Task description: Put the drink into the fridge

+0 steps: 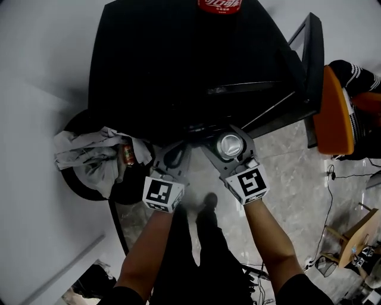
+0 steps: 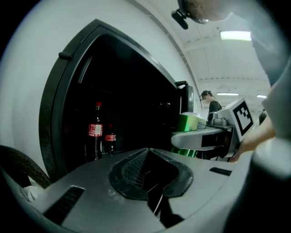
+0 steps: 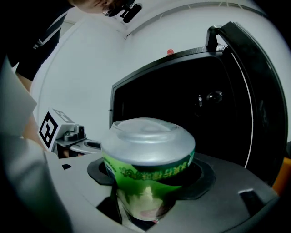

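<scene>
Green can, one only, is sitting upright, clamped between the jaws of the right gripper, just in front of the open black fridge. Beside it, the left gripper is hovering with its jaws pressed together on nothing. Inside the fridge two cola bottles are standing side by side, a taller bottle and a shorter bottle. One red-labelled bottle is standing on the fridge's top.
</scene>
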